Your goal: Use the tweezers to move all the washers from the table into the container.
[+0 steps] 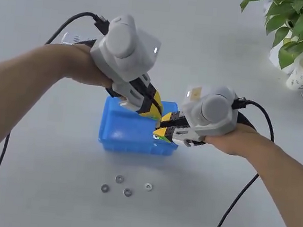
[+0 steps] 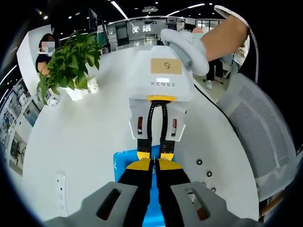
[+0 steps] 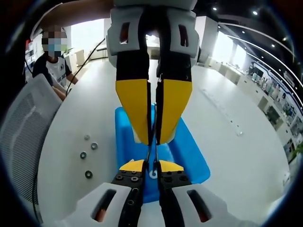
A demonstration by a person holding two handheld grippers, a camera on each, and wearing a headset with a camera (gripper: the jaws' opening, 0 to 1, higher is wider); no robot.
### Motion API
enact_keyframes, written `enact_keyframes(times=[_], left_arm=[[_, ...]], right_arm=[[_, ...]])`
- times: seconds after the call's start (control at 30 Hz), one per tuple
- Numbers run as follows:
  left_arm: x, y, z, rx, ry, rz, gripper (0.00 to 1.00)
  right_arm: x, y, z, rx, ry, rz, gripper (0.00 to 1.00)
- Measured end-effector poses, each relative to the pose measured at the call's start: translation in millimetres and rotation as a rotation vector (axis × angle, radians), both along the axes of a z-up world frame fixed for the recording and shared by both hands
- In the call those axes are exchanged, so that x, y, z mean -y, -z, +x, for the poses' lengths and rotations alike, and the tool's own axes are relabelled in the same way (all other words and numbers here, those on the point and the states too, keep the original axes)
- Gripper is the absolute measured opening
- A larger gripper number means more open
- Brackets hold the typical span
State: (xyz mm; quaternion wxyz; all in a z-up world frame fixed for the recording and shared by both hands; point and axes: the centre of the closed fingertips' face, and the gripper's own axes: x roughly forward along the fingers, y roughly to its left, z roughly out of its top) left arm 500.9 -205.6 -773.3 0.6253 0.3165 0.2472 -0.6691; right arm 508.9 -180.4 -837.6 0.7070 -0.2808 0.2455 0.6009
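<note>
Thin metal tweezers (image 3: 151, 153) pinched by left tool (image 2: 154, 163) above blue plastic container (image 1: 122, 135); tips flanked by right tool (image 3: 152, 166), grip not discernible. Four silver washers (image 1: 128, 192) lying on white counter (image 1: 37, 188).

Four washers (image 1: 119, 179) lie near container (image 1: 118, 134) under tweezers (image 3: 152, 152).

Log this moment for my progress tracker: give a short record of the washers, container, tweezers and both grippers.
washers on table: four, loose, in front of the container
container: blue, below both grippers
tweezers: between the jaws of both grippers, over the container
washer at tweezers tip: one, above the container
left gripper: shut on tweezers
right gripper: shut on tweezers
</note>
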Motion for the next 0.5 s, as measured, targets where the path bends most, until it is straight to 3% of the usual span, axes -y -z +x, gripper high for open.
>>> enact_keyframes(times=[0.5], left_arm=[[-5.3, -27.6, -9.9, 0.009, -0.015, -0.008, 0.06]], right_arm=[[-5.0, -27.9, -7.7, 0.04, -0.007, 0.027, 0.11]])
